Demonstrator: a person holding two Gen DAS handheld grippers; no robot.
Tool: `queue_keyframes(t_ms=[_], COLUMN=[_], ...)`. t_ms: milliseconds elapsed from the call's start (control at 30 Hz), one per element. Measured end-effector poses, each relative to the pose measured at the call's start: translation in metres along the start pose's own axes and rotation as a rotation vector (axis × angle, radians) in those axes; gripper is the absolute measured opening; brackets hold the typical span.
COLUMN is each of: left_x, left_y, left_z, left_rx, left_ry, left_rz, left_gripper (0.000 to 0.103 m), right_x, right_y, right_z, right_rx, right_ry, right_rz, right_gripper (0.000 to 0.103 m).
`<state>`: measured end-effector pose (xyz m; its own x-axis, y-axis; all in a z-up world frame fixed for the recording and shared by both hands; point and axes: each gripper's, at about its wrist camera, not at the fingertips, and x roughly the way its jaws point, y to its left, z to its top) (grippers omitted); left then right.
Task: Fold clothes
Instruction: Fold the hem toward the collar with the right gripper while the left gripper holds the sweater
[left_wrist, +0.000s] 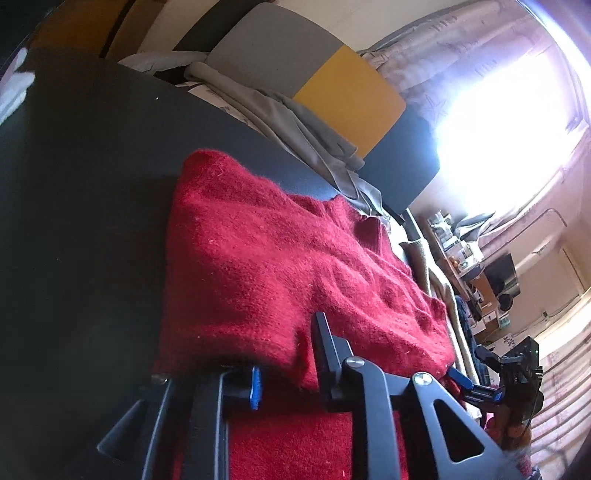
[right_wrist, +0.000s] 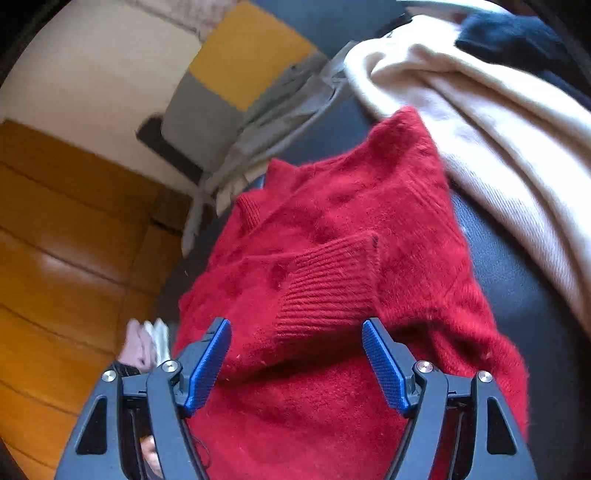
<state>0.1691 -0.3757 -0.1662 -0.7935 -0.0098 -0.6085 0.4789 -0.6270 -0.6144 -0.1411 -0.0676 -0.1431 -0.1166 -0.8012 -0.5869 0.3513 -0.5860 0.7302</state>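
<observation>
A red knit sweater (left_wrist: 280, 258) lies partly folded on a dark table (left_wrist: 81, 184). It also shows in the right wrist view (right_wrist: 332, 258), with a ribbed cuff (right_wrist: 328, 291) folded over its middle. My left gripper (left_wrist: 284, 365) is open at the sweater's near edge, and a fold of red knit hangs between its jaws, covering the left pad. My right gripper (right_wrist: 297, 354) is open just above the sweater, with its blue pads (right_wrist: 384, 362) apart and nothing between them. The right gripper also shows in the left wrist view (left_wrist: 465, 384) at the sweater's right edge.
A cream garment (right_wrist: 480, 110) and a dark navy one (right_wrist: 517, 37) lie on the table beside the sweater. A grey garment (left_wrist: 295, 125) hangs over a grey and yellow chair back (left_wrist: 314, 74). A wooden floor (right_wrist: 55, 258) lies beyond the table edge.
</observation>
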Motion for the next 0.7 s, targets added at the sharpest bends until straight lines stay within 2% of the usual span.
queue_keyframes(t_ms=[133,167,200,233,367,467,533,567,633,667,700], left_x=[-0.003,-0.004,-0.005,-0.006,-0.015,-0.025,-0.022,-0.015,-0.001,0.004,0.007], left_y=[-0.004,-0.006,-0.008,-0.011,-0.017,-0.02,-0.018,-0.016,-0.01,-0.008,-0.005], left_z=[0.0,0.0,0.0,0.0,0.011,0.026,0.036,0.04,0.043,0.042,0.041], left_rx=[0.021,0.033,0.047,0.063,0.079,0.048,0.005,-0.014,-0.04,-0.048,-0.055], left_ry=[-0.012,-0.016,-0.022,-0.029,-0.067,-0.116,-0.104,-0.081,-0.036,-0.021,-0.011], left_rz=[0.008,0.01,0.011,0.009,-0.018,-0.063,-0.076,-0.06,-0.022,-0.011,0.0], left_gripper=[0.023,0.023,0.02,0.02,0.016,0.015,0.015,0.015,0.012,0.012,0.012], right_x=[0.018,0.024,0.03,0.035,0.043,0.032,0.023,0.023,0.037,0.042,0.044], right_y=[0.014,0.019,0.024,0.029,0.051,0.08,0.105,0.115,0.125,0.122,0.117], right_z=[0.001,0.002,0.002,0.003,0.018,0.05,0.077,0.09,0.116,0.122,0.123], right_rx=[-0.083,-0.121,-0.151,-0.169,-0.253,-0.317,-0.348,-0.351,-0.308,-0.277,-0.26], right_ry=[-0.02,-0.017,-0.012,-0.004,-0.015,-0.076,-0.122,-0.109,-0.022,-0.003,0.002], right_rz=[-0.092,-0.127,-0.156,-0.176,-0.258,-0.257,-0.233,-0.241,-0.269,-0.261,-0.248], right_gripper=[0.075,0.062,0.027,0.013,0.012,0.012,0.012,0.013,0.02,0.03,0.048])
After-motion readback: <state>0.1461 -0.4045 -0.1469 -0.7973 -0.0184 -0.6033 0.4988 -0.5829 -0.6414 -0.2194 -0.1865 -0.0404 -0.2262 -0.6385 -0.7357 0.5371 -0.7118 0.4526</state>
